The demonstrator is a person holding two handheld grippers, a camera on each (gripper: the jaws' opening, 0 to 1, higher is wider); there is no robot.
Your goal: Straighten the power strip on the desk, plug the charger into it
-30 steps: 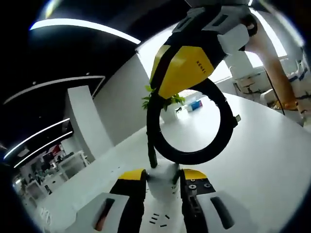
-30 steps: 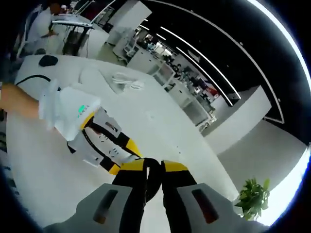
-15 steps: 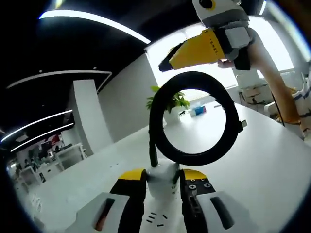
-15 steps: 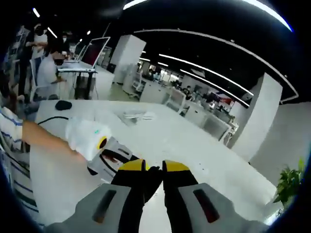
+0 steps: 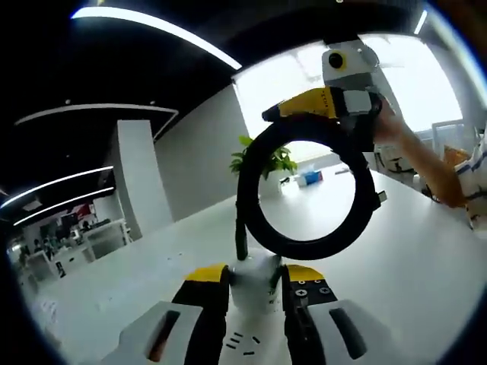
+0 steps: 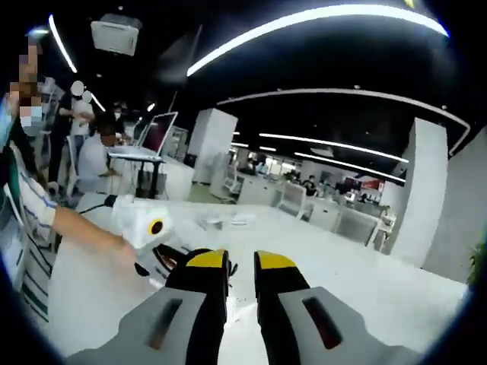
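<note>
We judge the plugging step is underway: our left tool (image 5: 255, 283) is clamped on the white charger (image 5: 253, 280), its black cable (image 5: 304, 186) looping up above the white counter (image 5: 426, 266). Next we must turn the charger toward the power strip, whose place we cannot make out. Our right tool (image 6: 240, 268) is raised level, jaws slightly apart, holding nothing.

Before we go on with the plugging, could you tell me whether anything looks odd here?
Yes: the charger, clamped in the left tool, is held up off the desk, and its black cable is still bundled in a loop.
</note>
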